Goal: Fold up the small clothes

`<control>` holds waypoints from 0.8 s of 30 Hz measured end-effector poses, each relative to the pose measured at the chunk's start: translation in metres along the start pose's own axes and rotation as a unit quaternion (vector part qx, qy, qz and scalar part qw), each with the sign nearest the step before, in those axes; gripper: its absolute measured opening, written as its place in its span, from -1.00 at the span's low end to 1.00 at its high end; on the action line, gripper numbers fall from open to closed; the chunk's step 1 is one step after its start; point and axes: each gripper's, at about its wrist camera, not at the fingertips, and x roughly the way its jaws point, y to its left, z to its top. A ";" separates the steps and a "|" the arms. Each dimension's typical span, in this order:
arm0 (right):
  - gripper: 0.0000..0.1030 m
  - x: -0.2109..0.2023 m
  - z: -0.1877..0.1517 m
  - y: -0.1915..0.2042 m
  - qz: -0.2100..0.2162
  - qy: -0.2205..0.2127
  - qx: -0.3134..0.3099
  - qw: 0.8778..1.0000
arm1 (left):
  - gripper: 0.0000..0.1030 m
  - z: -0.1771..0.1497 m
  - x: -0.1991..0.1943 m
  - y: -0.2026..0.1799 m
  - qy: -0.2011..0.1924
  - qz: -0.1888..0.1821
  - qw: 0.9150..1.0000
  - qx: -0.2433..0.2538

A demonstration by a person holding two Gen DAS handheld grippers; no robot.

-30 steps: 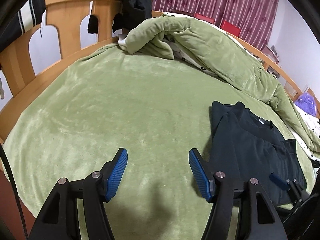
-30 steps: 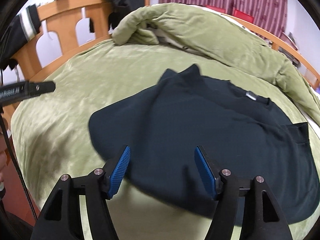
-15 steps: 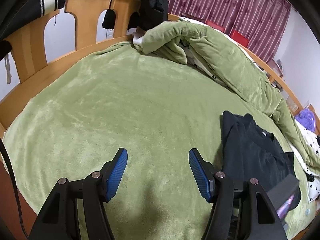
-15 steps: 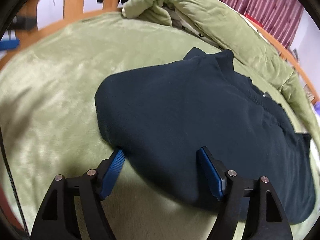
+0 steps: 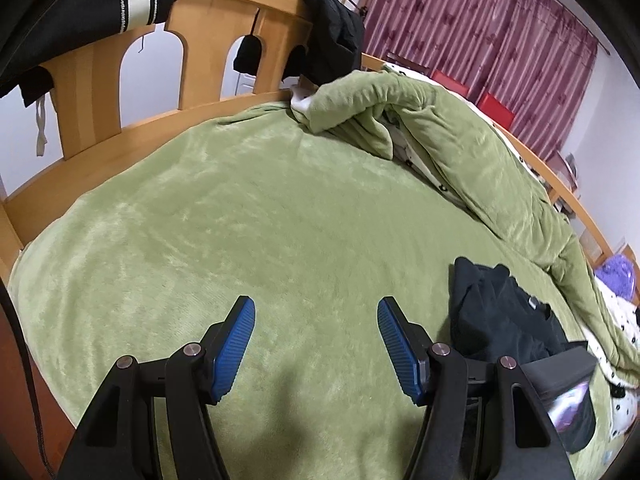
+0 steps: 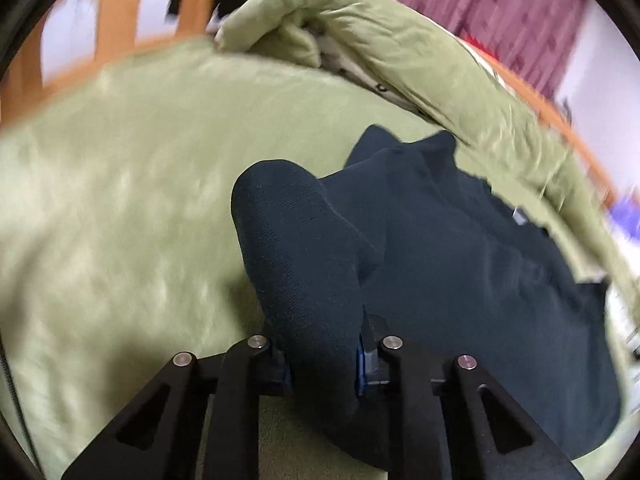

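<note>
Here, left wrist view: my left gripper (image 5: 314, 344) hangs with jaws apart over the bare green bed (image 5: 240, 216); the dark shirt (image 5: 500, 320) lies near right. Right wrist view: my right gripper (image 6: 322, 364) has just closed, clamping the shirt's near hem. Next: carry it far across, folding.

A wide bed (image 5: 248, 208) fills the view, spread with a plush green blanket (image 5: 280, 240). At its far end rises a wooden headboard (image 5: 200, 40) with arched cut-outs, dark clothes (image 5: 332, 36) draped over the top. A green duvet (image 5: 460, 136) lies bunched along the far side. Beyond, maroon curtains (image 5: 480, 28) hang against a pale wall (image 5: 612, 128).
</note>
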 end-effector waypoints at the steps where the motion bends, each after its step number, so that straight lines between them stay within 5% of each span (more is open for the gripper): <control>1: -0.61 -0.006 0.004 -0.008 0.012 -0.006 0.014 1.000 | 0.20 0.000 0.001 -0.002 0.001 0.002 1.000 -0.002; 7: -0.63 -0.062 0.028 -0.070 0.051 -0.068 0.085 0.993 | 0.20 -0.001 0.009 -0.037 0.018 -0.009 1.000 0.004; 13: -0.63 -0.102 0.031 -0.170 0.071 -0.112 0.176 0.975 | 0.20 -0.012 0.009 -0.106 0.013 -0.015 0.998 0.063; 21: -0.64 -0.139 -0.035 -0.335 0.007 -0.134 0.271 0.953 | 0.20 -0.041 0.008 -0.205 0.029 -0.048 0.990 0.133; 24: -0.64 -0.133 -0.075 -0.387 -0.032 -0.098 0.301 0.948 | 0.20 -0.054 0.007 -0.235 0.043 -0.065 0.986 0.146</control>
